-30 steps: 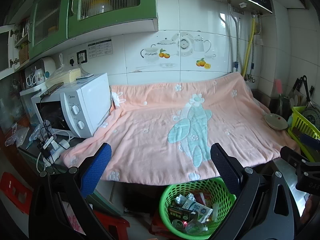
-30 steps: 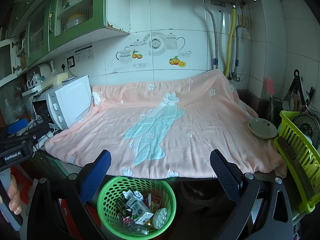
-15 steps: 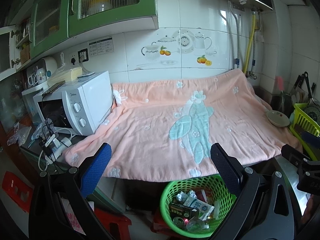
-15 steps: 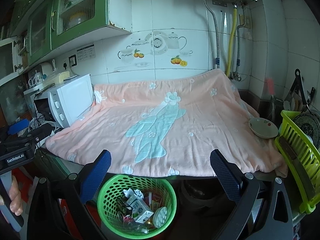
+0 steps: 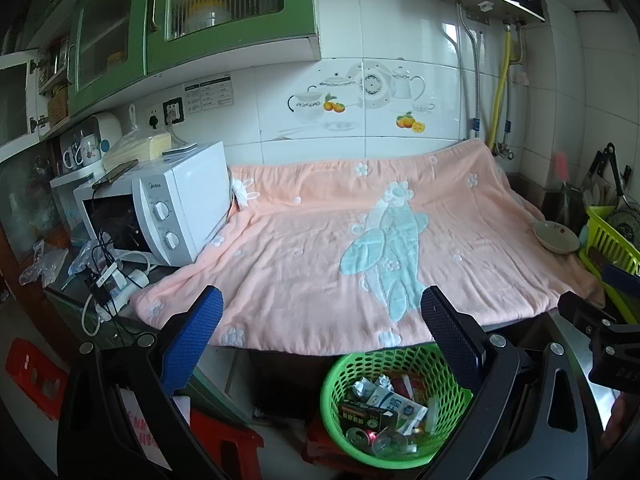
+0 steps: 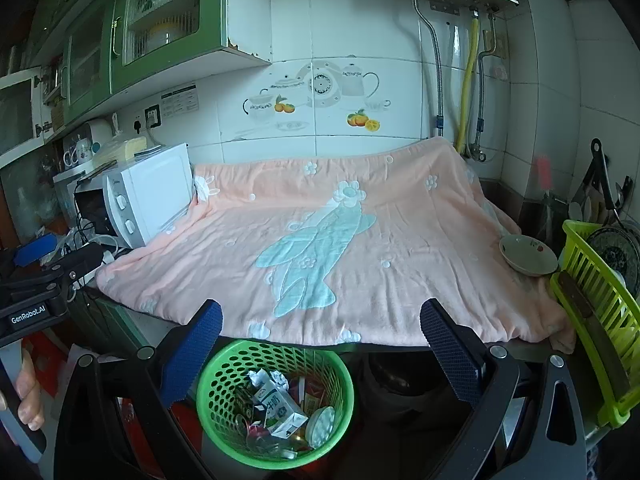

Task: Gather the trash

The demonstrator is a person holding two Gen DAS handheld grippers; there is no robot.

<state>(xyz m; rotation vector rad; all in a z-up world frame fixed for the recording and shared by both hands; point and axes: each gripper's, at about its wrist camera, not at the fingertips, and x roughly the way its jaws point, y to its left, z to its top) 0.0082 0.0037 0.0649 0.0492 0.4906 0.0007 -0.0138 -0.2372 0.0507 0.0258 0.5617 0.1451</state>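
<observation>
A green perforated bin (image 5: pixel 340 384) (image 6: pixel 224 368) stands on the floor under the counter's front edge. It holds trash: a milk carton (image 5: pixel 394 402) (image 6: pixel 278 404), wrappers, a can and clear cups. My left gripper (image 5: pixel 320 328) hangs open above and in front of the bin with nothing between its fingers. My right gripper (image 6: pixel 320 330) is open and empty too, held over the bin. A pink blanket (image 5: pixel 340 248) (image 6: pixel 340 248) with a blue rabbit covers the counter; I see no trash on it.
A white microwave (image 5: pixel 176 208) (image 6: pixel 148 196) sits at the counter's left with cables and a power strip (image 5: pixel 116 280) beside it. A bowl (image 6: pixel 528 256) and a yellow-green dish rack (image 6: pixel 592 288) stand at the right. Red stools (image 5: pixel 28 368) are on the floor.
Both grippers have drawn back and risen a little, so the counter looks slightly farther. Both stay open. The bin and its contents have not moved.
</observation>
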